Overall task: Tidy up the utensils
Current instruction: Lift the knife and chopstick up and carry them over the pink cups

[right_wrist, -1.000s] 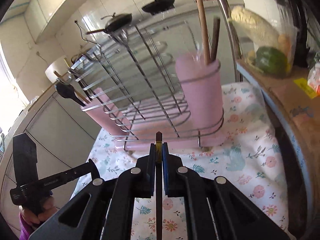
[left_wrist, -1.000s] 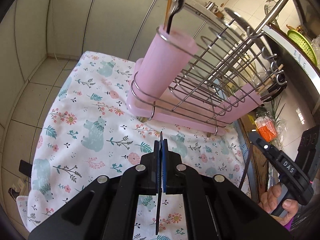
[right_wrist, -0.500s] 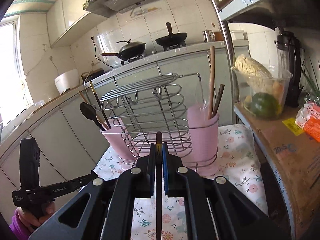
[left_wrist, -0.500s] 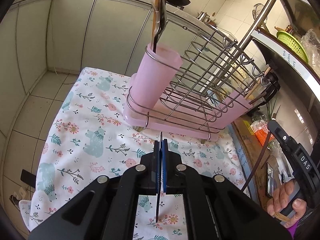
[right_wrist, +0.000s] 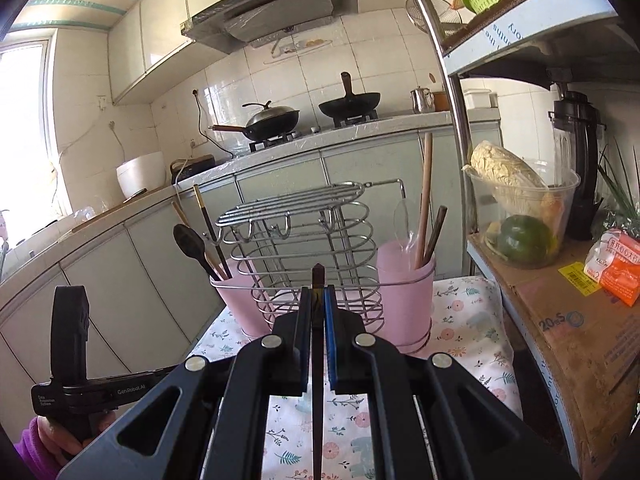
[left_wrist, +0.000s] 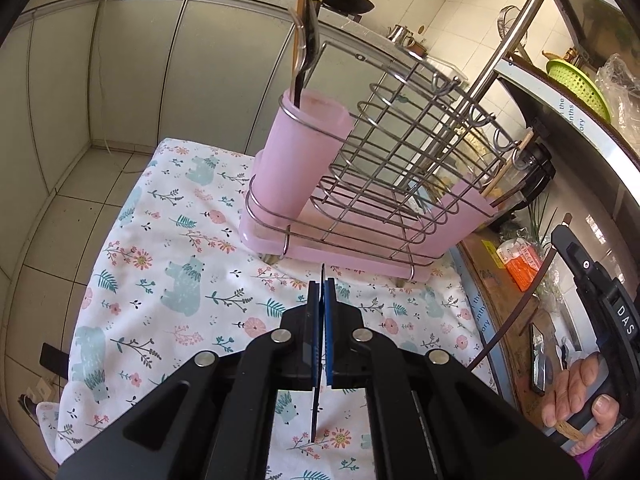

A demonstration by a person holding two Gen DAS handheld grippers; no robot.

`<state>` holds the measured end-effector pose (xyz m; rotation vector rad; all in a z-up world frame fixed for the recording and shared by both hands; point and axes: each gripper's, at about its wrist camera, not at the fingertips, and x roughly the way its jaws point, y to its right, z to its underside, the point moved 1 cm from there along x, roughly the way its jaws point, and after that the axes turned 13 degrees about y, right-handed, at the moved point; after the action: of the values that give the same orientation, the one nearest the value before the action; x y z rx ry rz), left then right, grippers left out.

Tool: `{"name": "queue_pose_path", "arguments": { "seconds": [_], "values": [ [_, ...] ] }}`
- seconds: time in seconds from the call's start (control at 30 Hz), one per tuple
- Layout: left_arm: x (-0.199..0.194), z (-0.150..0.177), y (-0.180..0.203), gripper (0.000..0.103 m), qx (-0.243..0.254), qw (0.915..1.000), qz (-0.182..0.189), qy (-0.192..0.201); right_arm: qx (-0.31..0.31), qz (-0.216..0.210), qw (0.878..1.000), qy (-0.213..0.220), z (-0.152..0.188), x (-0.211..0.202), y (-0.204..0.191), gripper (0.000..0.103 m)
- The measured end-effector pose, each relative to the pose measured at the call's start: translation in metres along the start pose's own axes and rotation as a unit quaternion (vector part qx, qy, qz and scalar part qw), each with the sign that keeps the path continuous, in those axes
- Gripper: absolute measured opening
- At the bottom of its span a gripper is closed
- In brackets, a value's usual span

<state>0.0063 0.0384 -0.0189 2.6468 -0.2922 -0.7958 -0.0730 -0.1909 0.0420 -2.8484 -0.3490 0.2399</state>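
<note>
so my right gripper was clamped on a dark chopstick, short of the rack; my left gripper pinched a thin dark utensil. both pink cups already held utensils; these two remained.

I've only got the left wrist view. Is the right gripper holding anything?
Observer: Yes. The right gripper is shut on a dark chopstick; its tip pokes just past the fingers.
Operator: What's in the far cup?
Observer: The far cup holds a tall wooden stick, a shorter dark stick and a clear spoon.
Operator: Is the chopstick lined up with that cup?
Observer: No. In the right wrist view it points at the rack, between the far cup and the near cup.
</note>
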Motion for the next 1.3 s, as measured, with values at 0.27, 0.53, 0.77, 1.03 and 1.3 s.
{"name": "queue_pose_path", "arguments": {
  "seconds": [0.27,0.53,0.77,1.03,1.3],
  "values": [
    [0.000,0.000,0.001,0.001,0.003,1.0000,0.000,0.002,-0.005,-0.001,1.000,-0.004,0.005,0.000,-0.001,0.006],
    [-0.011,-0.011,0.005,0.001,0.004,0.9995,0.004,0.031,-0.001,-0.004,1.000,-0.001,0.001,-0.002,0.001,0.006],
    [-0.028,-0.036,0.016,0.001,0.024,0.9972,0.006,0.071,0.009,-0.013,1.000,0.008,-0.018,-0.004,0.004,0.006],
    [-0.048,-0.086,0.032,0.001,0.031,0.9921,0.021,0.120,0.009,-0.016,0.998,0.061,-0.074,-0.006,0.010,0.006],
    [-0.060,-0.134,0.052,0.001,0.042,0.9850,0.028,0.165,-0.015,0.001,0.993,0.121,-0.127,-0.004,0.018,0.006]
  ]
}}
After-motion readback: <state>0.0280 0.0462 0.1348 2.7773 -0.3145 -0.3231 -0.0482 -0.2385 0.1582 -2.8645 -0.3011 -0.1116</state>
